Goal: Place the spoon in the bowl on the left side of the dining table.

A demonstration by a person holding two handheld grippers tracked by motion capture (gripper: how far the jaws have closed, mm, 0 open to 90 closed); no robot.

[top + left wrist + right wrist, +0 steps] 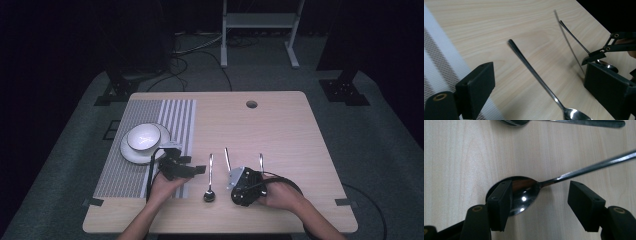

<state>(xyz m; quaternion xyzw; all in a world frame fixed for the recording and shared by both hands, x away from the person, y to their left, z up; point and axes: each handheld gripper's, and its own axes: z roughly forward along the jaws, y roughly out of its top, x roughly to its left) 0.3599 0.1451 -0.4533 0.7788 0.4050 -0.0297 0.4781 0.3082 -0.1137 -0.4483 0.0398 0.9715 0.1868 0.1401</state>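
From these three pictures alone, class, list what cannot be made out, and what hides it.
- Right-hand spoon, high view: bowl hidden behind right gripper.
- Thin utensil, left gripper view: blurred, type unclear.
- Spoon, right gripper view: bowl partly covered by a jaw.
- White bowl, high view: contents too small.

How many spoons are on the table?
2. One spoon lies just right of the striped mat. The other spoon lies farther right, its bowl at the open right gripper. The thin stick between them does not look like a spoon.

No text, label, brand, number or sign can be read anywhere.
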